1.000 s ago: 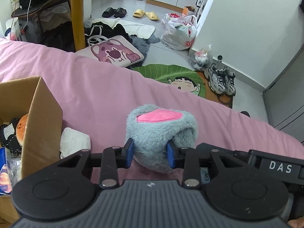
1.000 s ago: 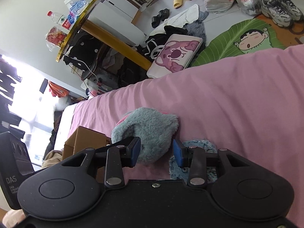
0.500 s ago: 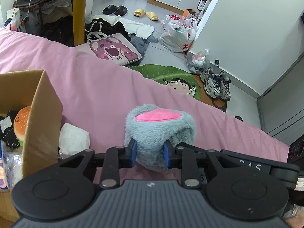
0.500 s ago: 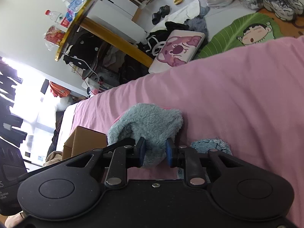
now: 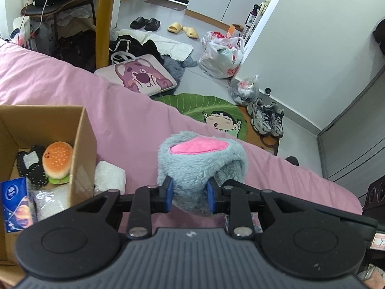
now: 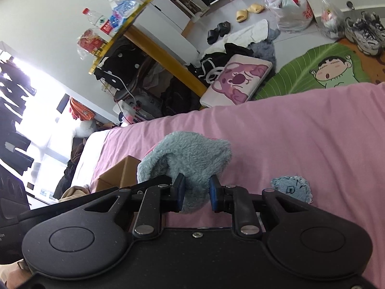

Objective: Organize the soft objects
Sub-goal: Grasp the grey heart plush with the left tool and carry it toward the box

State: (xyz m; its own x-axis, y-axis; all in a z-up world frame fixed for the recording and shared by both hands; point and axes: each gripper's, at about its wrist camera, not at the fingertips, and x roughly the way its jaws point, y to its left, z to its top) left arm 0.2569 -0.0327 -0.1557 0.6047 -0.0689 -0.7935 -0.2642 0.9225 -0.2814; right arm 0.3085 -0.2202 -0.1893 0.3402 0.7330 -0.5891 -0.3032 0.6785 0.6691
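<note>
One fluffy grey-blue plush [image 5: 202,166] mid-frame over the pink bed [image 5: 130,120], and both grippers have it: left gripper [image 5: 189,193] and right gripper [image 6: 195,193] jaws each narrowed, pinching its fur. One cardboard box [image 5: 81,149] lower left.

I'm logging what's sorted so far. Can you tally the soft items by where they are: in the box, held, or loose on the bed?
In cardboard box: 2 (orange burger plush, black knitted piece)
Held: 1 (fluffy grey-blue plush)
Loose on pink bedsheet: 2 (small blue cloth, white wad)
Total: 5
</note>
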